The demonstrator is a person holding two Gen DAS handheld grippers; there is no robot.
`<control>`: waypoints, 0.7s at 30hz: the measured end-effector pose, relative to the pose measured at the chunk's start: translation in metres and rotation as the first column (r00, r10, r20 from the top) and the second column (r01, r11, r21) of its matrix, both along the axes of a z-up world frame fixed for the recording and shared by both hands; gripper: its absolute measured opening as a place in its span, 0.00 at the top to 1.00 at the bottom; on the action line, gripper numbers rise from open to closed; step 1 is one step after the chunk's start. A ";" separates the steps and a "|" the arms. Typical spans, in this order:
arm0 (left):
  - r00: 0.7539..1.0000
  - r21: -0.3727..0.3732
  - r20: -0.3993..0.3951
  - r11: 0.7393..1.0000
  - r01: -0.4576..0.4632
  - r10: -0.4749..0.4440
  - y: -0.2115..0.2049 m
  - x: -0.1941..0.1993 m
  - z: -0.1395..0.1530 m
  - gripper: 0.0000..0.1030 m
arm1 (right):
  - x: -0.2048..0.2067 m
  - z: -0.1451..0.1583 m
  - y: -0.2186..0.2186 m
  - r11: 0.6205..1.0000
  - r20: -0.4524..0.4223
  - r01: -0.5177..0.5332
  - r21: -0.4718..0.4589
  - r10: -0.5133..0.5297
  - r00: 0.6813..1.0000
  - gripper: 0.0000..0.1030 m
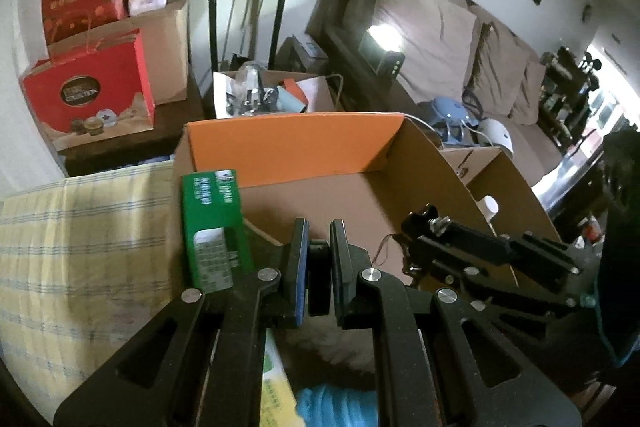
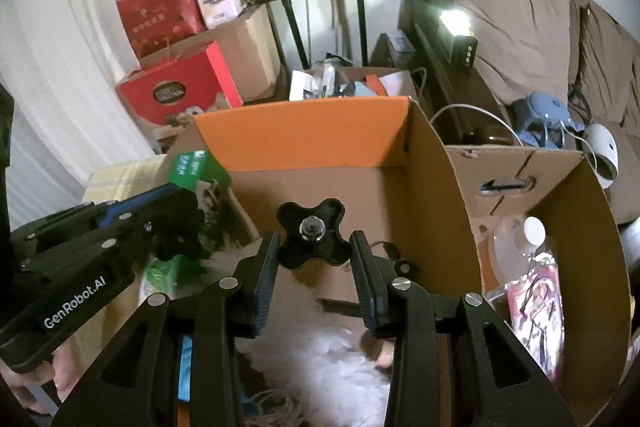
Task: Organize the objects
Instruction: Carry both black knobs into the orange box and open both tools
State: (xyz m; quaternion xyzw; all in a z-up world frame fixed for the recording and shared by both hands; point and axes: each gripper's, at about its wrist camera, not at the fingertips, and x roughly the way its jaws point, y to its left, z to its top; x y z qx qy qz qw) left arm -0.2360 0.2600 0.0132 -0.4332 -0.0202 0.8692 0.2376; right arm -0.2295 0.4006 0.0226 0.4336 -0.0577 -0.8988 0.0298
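**Two hand-held grippers above an open cardboard box with an orange inner flap.**

The left gripper (image 1: 319, 259) has its jaws drawn narrow on a thin dark piece; the right gripper (image 2: 314, 267) is clamped on a black star-shaped knob (image 2: 312, 233). Both hang over the cardboard box (image 1: 436, 163). A green carton (image 1: 212, 223) stands upright at the box's left wall, and white fluffy material (image 2: 328, 363) lies near its front edge. In the adjoining box (image 2: 560, 179), at its right side, stands a white-capped bottle (image 2: 534, 231).
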 end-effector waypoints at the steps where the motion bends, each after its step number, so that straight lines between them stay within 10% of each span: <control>1: 1.000 -0.002 0.001 1.000 0.004 -0.004 0.003 -0.001 -0.001 0.91 | -0.002 -0.003 0.002 1.000 0.006 0.002 0.001 -0.002 1.000 0.65; 10: 1.000 -0.022 0.026 1.000 0.016 -0.016 0.025 -0.014 -0.014 0.91 | -0.012 -0.027 0.011 1.000 0.051 0.022 -0.014 -0.021 0.998 0.65; 21: 1.000 -0.037 0.012 0.999 -0.006 0.007 -0.002 -0.011 -0.002 0.61 | -0.006 -0.018 0.012 0.999 0.035 0.049 0.007 -0.050 0.998 0.53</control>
